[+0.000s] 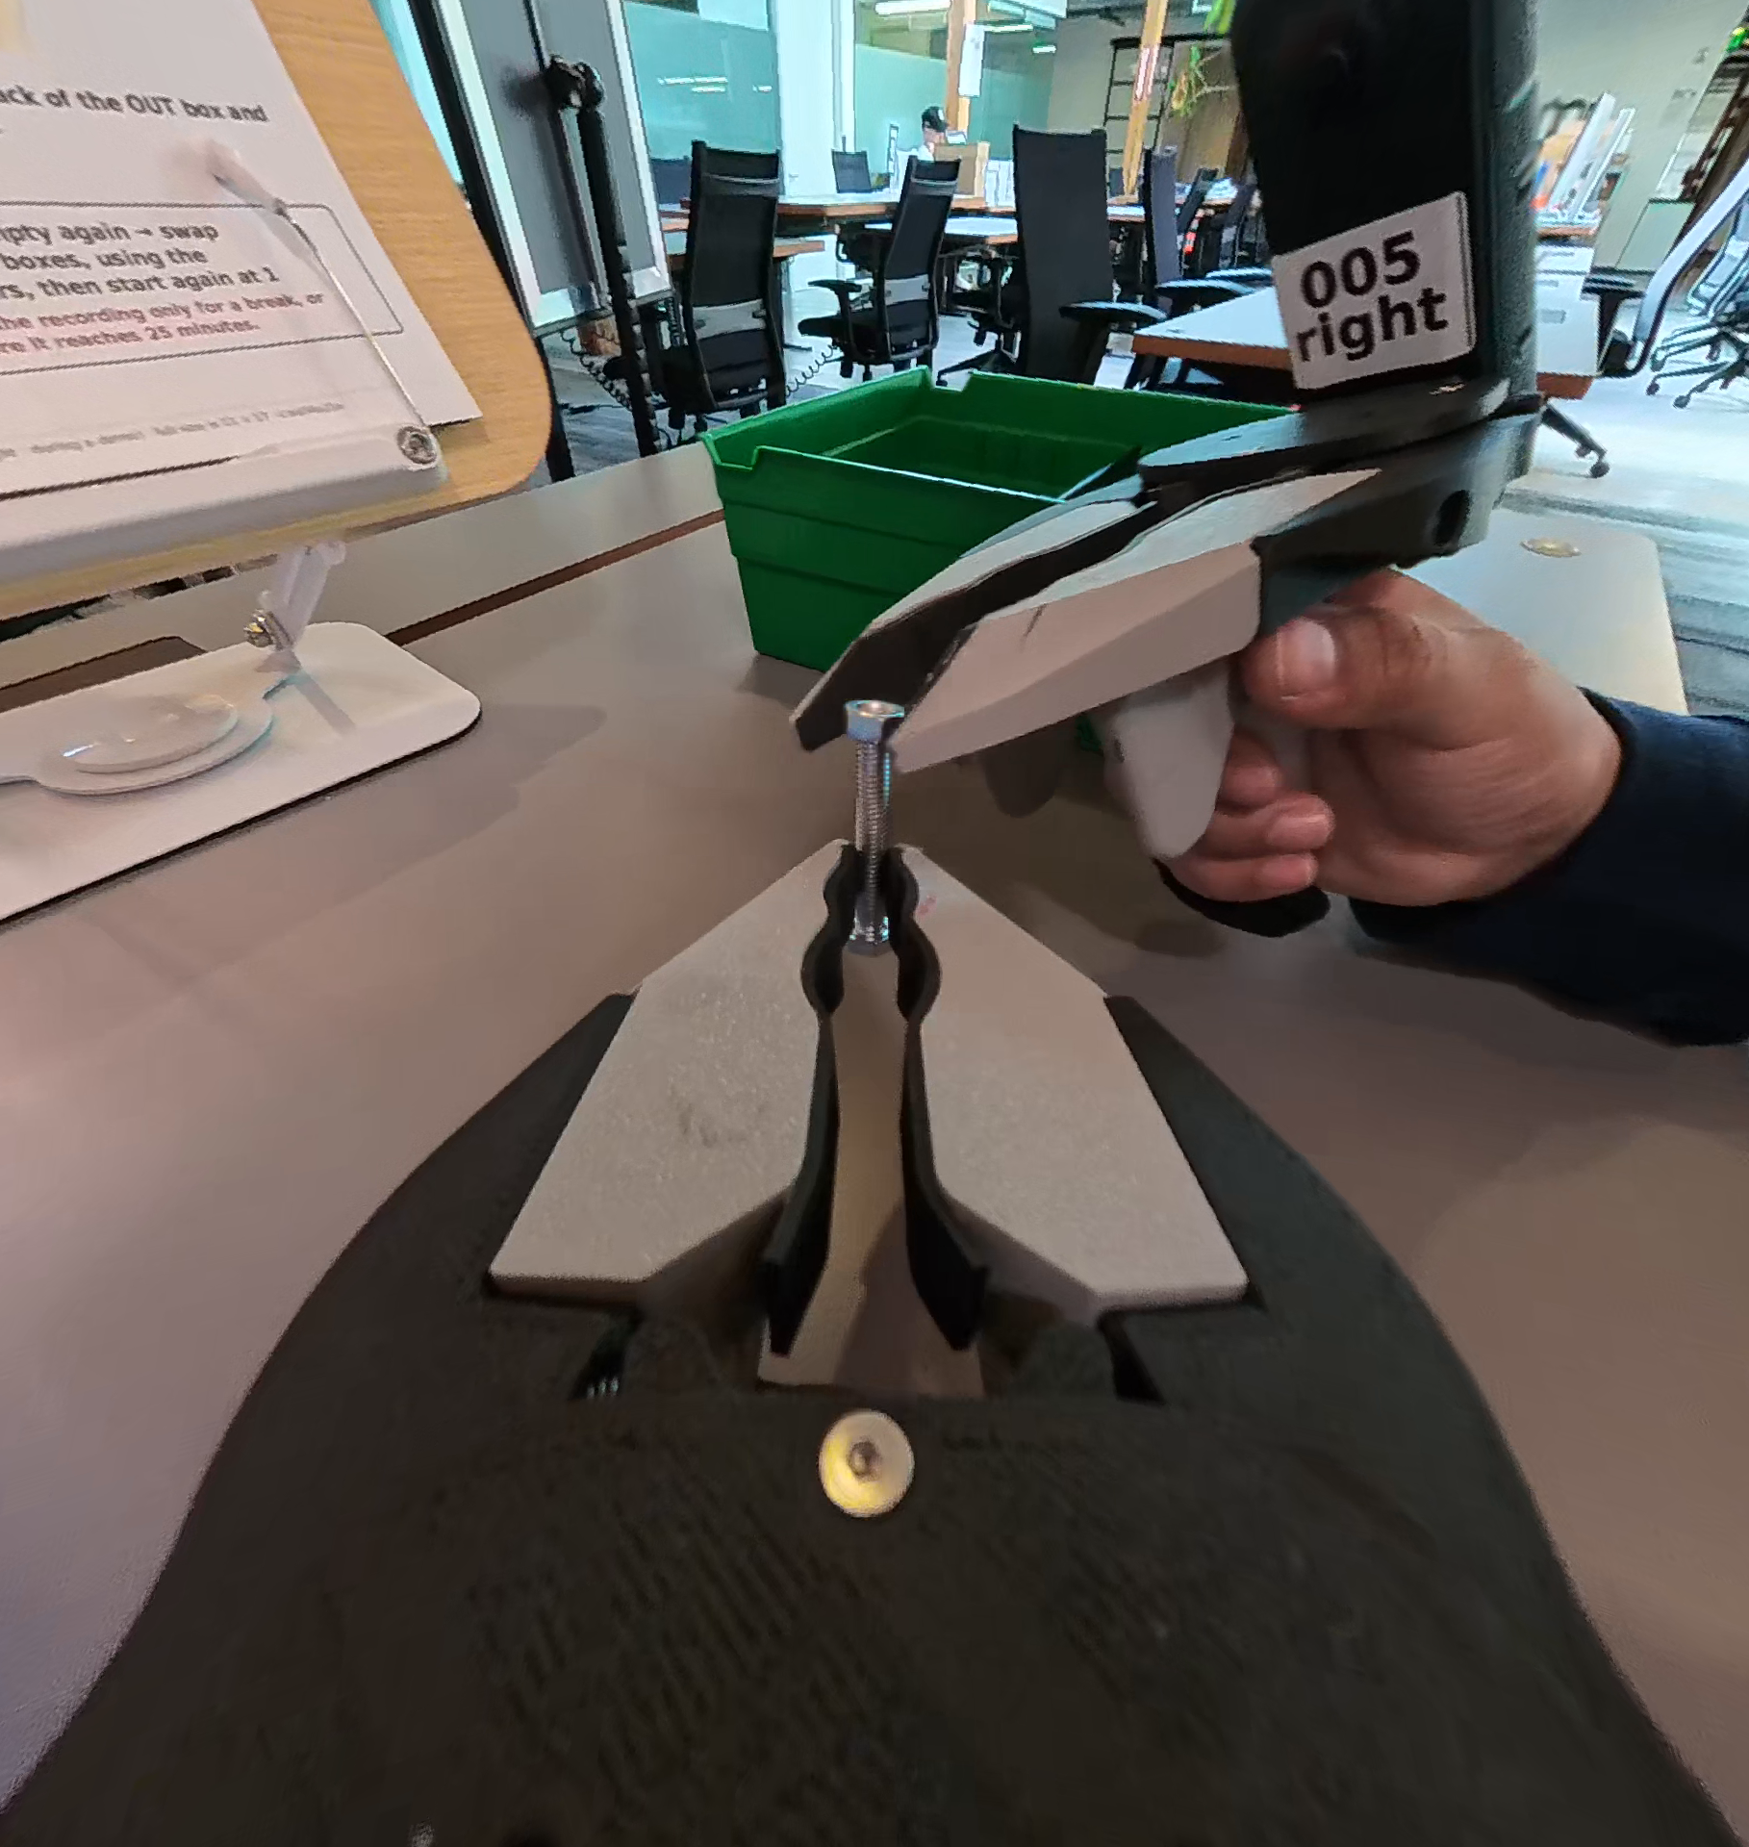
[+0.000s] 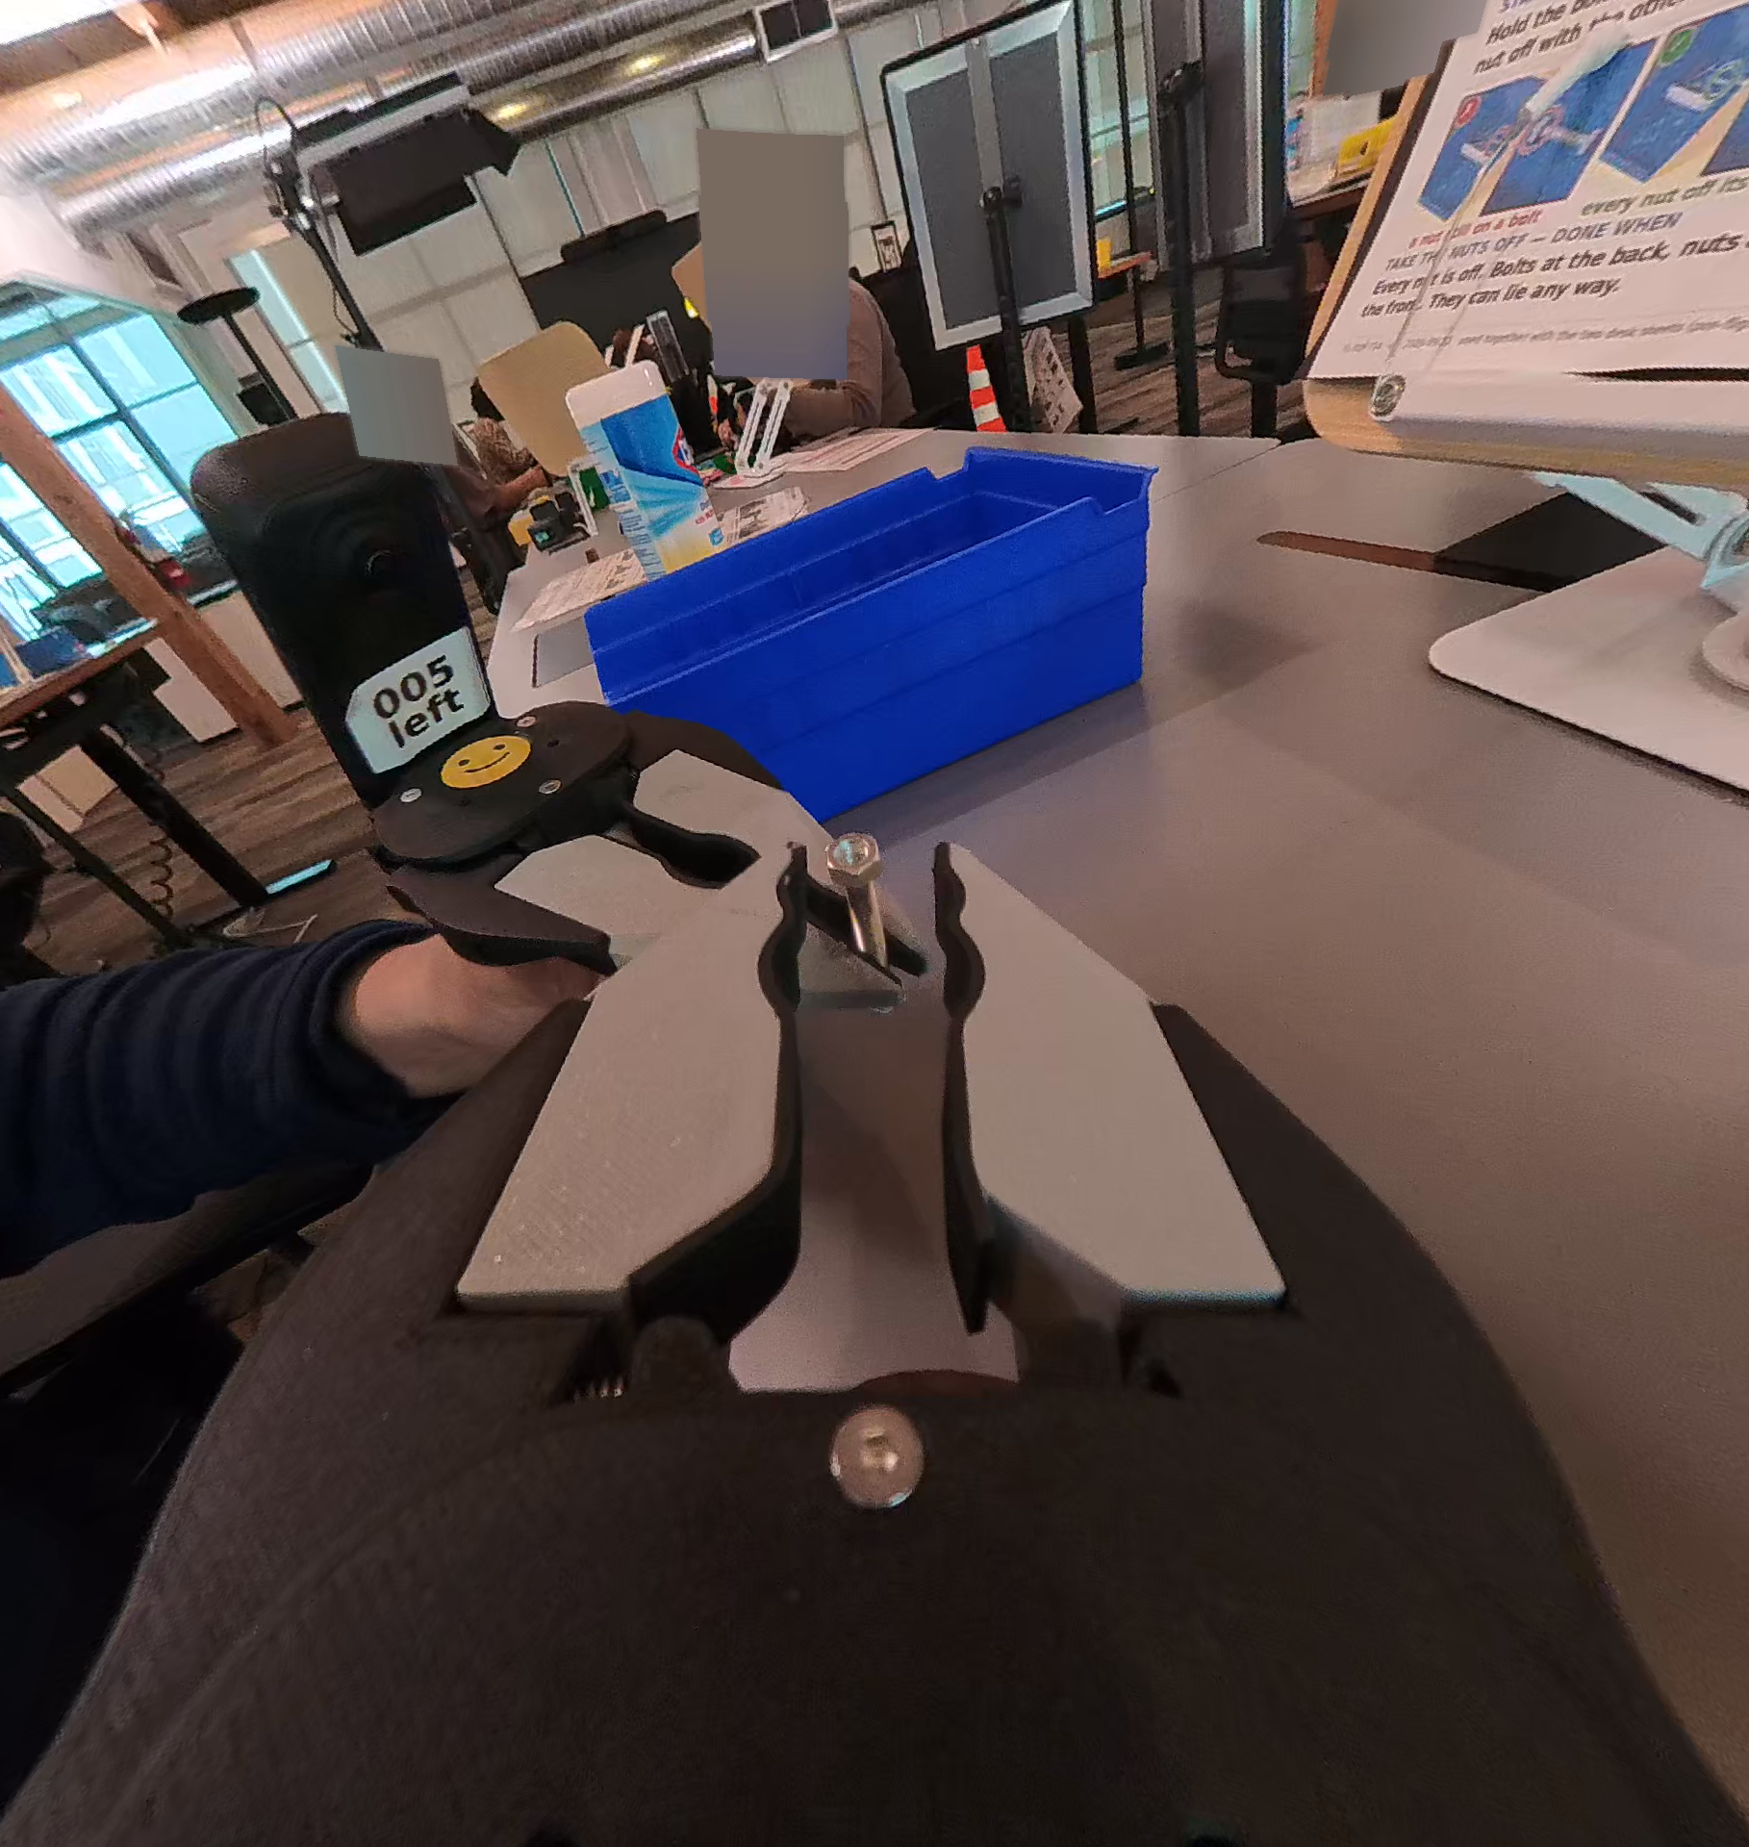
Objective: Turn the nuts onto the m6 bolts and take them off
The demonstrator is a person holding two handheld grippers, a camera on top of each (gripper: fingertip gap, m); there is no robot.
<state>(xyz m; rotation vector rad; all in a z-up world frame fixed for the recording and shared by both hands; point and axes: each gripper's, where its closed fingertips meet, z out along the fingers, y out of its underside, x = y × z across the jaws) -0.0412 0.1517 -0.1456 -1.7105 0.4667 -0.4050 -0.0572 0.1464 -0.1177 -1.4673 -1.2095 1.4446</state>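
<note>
The left gripper (image 1: 873, 880) is clamped on the lower shank of a bolt (image 1: 872, 790), which stands upright above the grey table (image 1: 351, 999) with its head at the top. A nut (image 1: 867, 929) sits on the thread between the fingers. The right gripper (image 2: 866, 900) has its fingers spread, one on each side of the bolt head (image 2: 854, 856), without gripping it. A green bin (image 1: 851, 520) stands behind the bolt in the left wrist view; a blue bin (image 2: 880, 640) stands behind it in the right wrist view.
</note>
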